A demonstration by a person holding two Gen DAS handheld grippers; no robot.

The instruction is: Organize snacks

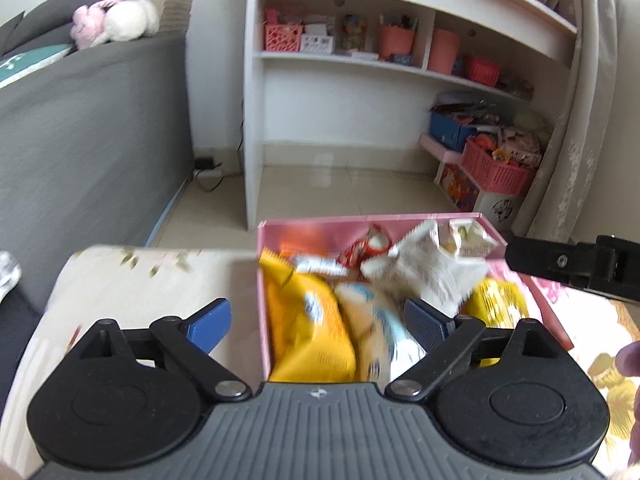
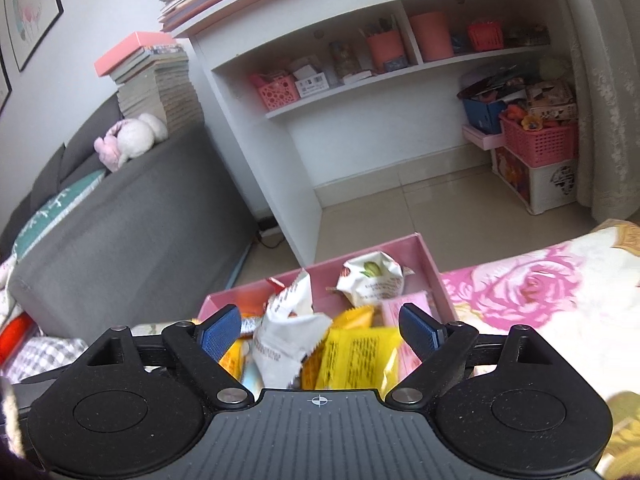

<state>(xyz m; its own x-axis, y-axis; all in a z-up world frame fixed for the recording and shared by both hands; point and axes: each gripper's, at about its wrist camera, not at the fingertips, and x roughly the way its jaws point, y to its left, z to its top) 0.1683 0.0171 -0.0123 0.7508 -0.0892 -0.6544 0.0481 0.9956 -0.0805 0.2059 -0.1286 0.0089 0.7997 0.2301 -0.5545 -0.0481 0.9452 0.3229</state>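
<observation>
A pink box point(image 1: 262, 280) point(image 2: 434, 270) of snack packets sits on a floral cloth. In the left wrist view a large yellow bag point(image 1: 308, 332), a pale blue-and-white bag point(image 1: 384, 332) and a white crumpled packet point(image 1: 424, 272) lie inside. My left gripper point(image 1: 320, 320) hovers over the box, open, nothing pinched between its blue pads. In the right wrist view a white packet point(image 2: 286, 344), a yellow packet point(image 2: 356, 356) and a pistachio-print pouch point(image 2: 372, 278) lie in the box. My right gripper point(image 2: 320, 330) is open above them, touching none; it also shows as a black finger point(image 1: 560, 266) at the right edge.
A grey sofa point(image 1: 92, 132) with a plush toy point(image 1: 116, 22) stands left. A white shelf unit point(image 1: 348, 64) with pink bins faces me across tiled floor. Pink baskets point(image 1: 496, 168) of clutter sit by a curtain point(image 1: 576, 120) at right. A fingertip point(image 1: 630, 358) shows at the right edge.
</observation>
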